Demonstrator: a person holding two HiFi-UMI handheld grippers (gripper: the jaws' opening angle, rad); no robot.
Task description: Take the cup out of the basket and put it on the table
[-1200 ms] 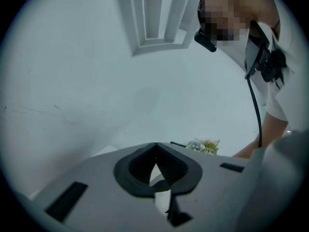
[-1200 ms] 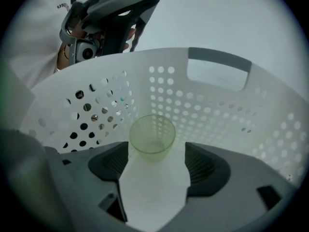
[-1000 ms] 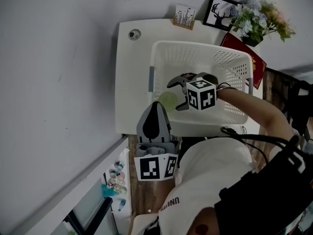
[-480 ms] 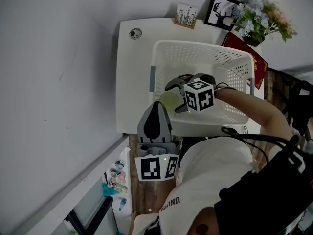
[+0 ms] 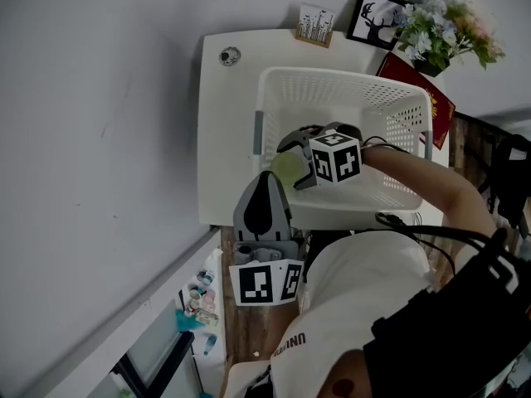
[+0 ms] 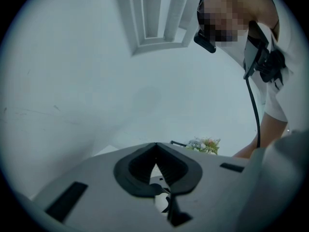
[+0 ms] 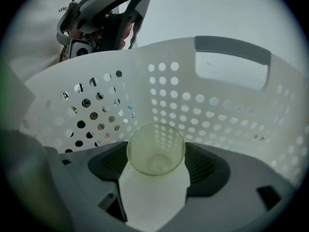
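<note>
left strip of the surface beside the basket is bare apart from a small round disc at upper left. it's the only obvious drop zone. it's narrow and ends at the surface edge, lower left.

left gripper: lower centre, off the near edge of the surface, jaws pressed together with nothing between them. not touching the basket.

cup: pale green, see-through, clamped between the jaws of the right gripper, seen end-on. head view puts it in the lower left corner of the basket, inside the left wall and just by the grey handle. my read: grasped, not out yet.

risks:
- the perforated wall and handle stand right ahead of the cup. moving sideways before lifting enough → cup clips the rim, twists in the jaws or drops back in.
- nothing holds the basket. a snag could drag or tip it, and the flowers and picture frame at upper right are near its far corner.
- cup looks thin and smooth, gripped on its curved side. too loose → slips, too tight → may deform.
- can't tell which end faces the camera. it may need turning upright before release, else it rolls.
- overshooting the narrow strip → cup goes off the edge.
</note>
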